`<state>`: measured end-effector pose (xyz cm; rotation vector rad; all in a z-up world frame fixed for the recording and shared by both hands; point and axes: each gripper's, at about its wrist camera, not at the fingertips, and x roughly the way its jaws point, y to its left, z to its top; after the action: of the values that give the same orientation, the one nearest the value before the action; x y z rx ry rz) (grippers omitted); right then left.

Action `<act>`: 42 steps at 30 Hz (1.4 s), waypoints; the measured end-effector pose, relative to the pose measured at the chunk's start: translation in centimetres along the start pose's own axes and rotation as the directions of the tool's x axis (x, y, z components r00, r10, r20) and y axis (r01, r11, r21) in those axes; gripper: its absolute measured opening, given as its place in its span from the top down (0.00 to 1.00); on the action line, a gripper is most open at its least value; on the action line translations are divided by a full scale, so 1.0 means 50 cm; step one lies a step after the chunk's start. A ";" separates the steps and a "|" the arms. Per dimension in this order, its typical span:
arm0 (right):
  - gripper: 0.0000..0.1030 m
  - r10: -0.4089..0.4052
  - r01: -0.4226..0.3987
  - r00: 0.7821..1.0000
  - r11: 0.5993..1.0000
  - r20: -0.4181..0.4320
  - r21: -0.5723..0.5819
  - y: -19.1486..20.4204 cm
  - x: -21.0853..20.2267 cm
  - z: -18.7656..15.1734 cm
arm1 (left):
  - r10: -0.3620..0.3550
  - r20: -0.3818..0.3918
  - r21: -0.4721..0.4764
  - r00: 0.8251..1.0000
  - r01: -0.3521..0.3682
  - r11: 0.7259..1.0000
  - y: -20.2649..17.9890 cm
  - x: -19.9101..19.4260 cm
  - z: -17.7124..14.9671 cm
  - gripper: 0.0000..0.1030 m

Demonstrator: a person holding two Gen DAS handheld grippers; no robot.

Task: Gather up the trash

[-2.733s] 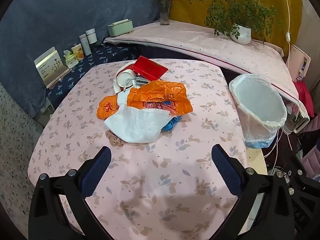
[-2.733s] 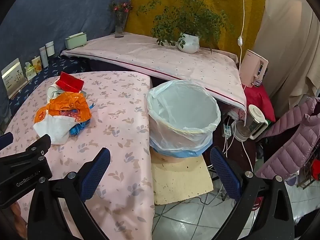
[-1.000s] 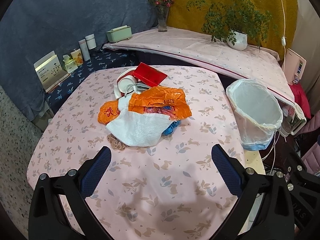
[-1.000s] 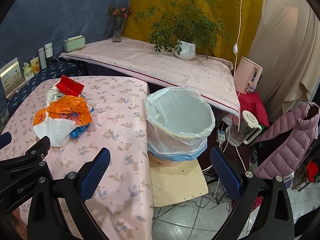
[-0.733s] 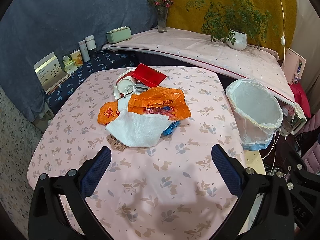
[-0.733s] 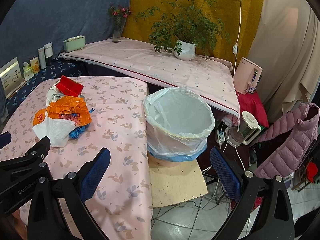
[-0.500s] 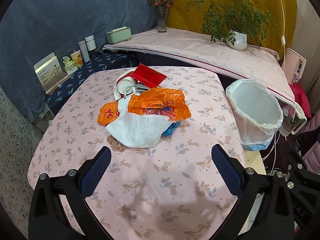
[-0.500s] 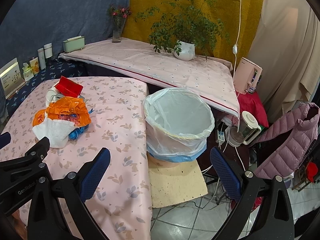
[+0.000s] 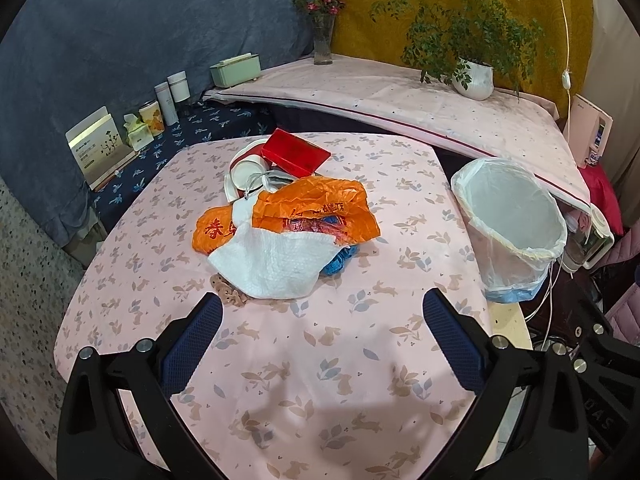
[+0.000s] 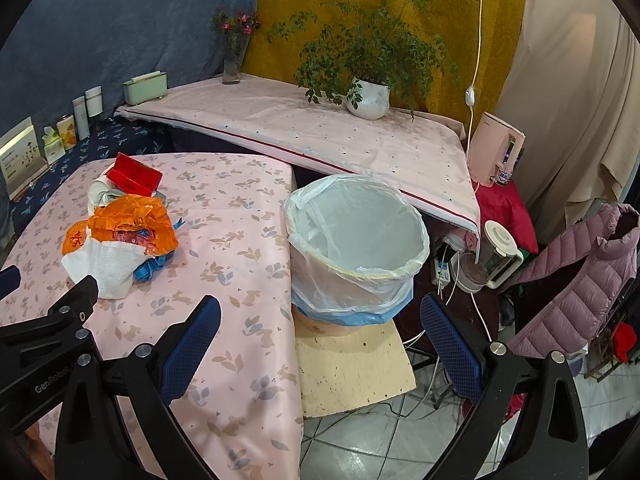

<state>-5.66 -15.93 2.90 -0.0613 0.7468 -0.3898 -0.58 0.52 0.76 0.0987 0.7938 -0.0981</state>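
A pile of trash lies mid-table: an orange plastic bag (image 9: 316, 208), a white paper towel (image 9: 276, 264), a blue wrapper (image 9: 340, 258), a red box (image 9: 296, 156), white cups (image 9: 246, 170) and a brown scrap (image 9: 228, 294). The pile also shows in the right wrist view (image 10: 128, 224). A bin lined with a white bag (image 9: 512, 224) stands off the table's right edge, also in the right wrist view (image 10: 356, 240). My left gripper (image 9: 320, 332) is open and empty above the table's near part. My right gripper (image 10: 320, 336) is open and empty, near the bin.
The table has a pink floral cloth (image 9: 280, 380). Behind it a long covered shelf (image 9: 400, 96) holds a potted plant (image 9: 472, 76), a flower vase (image 9: 322, 40) and a green box (image 9: 236, 68). A kettle (image 10: 496, 252), cables and a purple jacket (image 10: 580, 280) sit right of the bin.
Both views have shifted only slightly; the grippers drifted a little back and stayed open. The trash pile and bin have not moved.
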 end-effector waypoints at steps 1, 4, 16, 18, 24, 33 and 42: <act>0.07 0.001 -0.001 1.000 1.000 -0.001 0.001 -0.001 0.001 0.002 | -0.002 0.000 0.002 1.000 0.002 1.000 -0.001 0.001 0.002 0.07; 0.07 -0.001 0.001 1.000 1.000 -0.001 0.002 -0.002 0.002 0.003 | -0.003 -0.001 0.002 1.000 0.003 1.000 -0.003 0.002 0.007 0.07; 0.07 -0.002 0.001 1.000 1.000 0.010 0.020 0.005 0.001 0.029 | -0.005 0.002 0.001 1.000 0.005 1.000 0.000 0.003 0.025 0.07; 0.07 -0.007 0.007 1.000 1.000 0.016 0.016 0.008 -0.003 0.032 | -0.008 0.002 -0.004 1.000 0.008 1.000 0.003 0.002 0.026 0.07; 0.07 -0.022 0.022 0.999 0.999 0.027 0.027 0.006 -0.013 0.035 | -0.011 0.013 -0.016 1.000 0.012 1.000 0.013 -0.001 0.022 0.07; 0.07 -0.042 0.040 0.998 0.998 0.045 0.045 0.012 -0.029 0.034 | -0.038 0.007 -0.042 0.999 0.038 0.998 0.036 0.001 0.010 0.07; 0.07 -0.049 0.045 0.998 0.997 0.049 0.069 0.015 0.000 0.037 | -0.085 -0.008 -0.073 0.996 0.084 0.994 0.080 0.049 0.013 0.07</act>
<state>-4.16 -15.38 4.10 -0.0252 0.6828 -0.4564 2.06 4.26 -0.32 -0.0035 0.8118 -0.1484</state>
